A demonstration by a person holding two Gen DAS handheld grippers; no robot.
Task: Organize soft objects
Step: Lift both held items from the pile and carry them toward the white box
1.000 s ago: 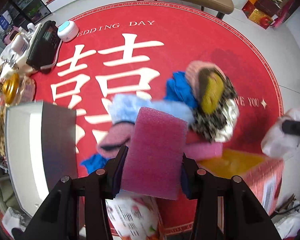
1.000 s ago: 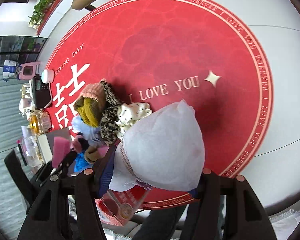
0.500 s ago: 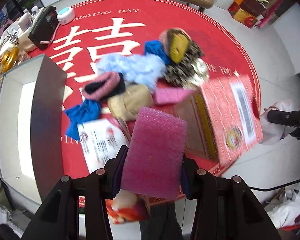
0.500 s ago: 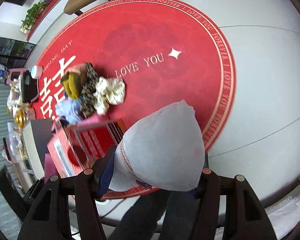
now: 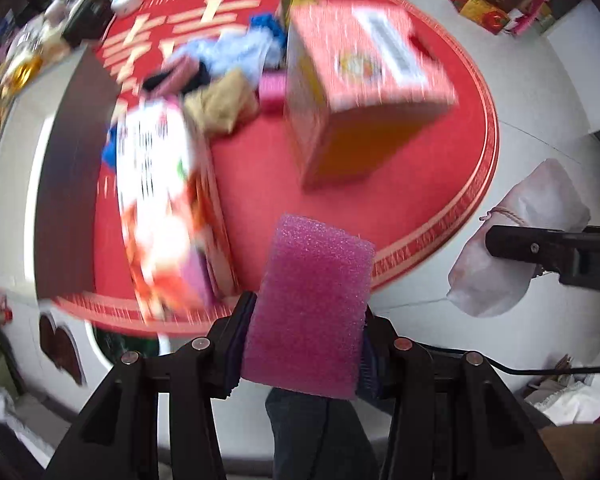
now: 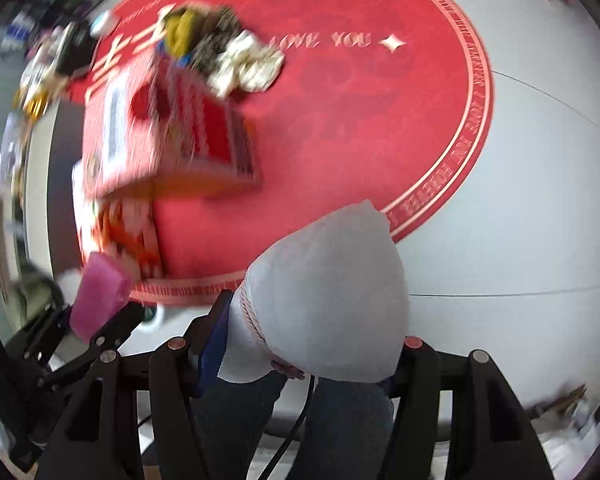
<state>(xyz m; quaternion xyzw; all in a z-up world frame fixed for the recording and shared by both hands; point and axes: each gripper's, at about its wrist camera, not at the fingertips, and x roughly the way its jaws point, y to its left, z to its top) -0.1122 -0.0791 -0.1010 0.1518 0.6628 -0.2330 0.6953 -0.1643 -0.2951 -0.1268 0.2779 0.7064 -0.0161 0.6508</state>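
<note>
Nearest: left gripper (image 5: pixel 304 344) is clamped on the pink foam block (image 5: pixel 308 304); right gripper (image 6: pixel 304 360) is clamped on the white tied pouch (image 6: pixel 324 300). Both are held over the near edge of the red round mat (image 5: pixel 260 184). Mid-mat: two red cartons, the left carton (image 5: pixel 160 208) and the right carton (image 5: pixel 360 92). Far: a pile of soft items (image 5: pixel 220 76) lies loose on the mat. Judgement: two pieces in hand, neither placed; most of the sorting remains.

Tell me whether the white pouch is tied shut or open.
Tied shut: cord wraps the white pouch's gathered neck, held between the right gripper's fingers.
</note>
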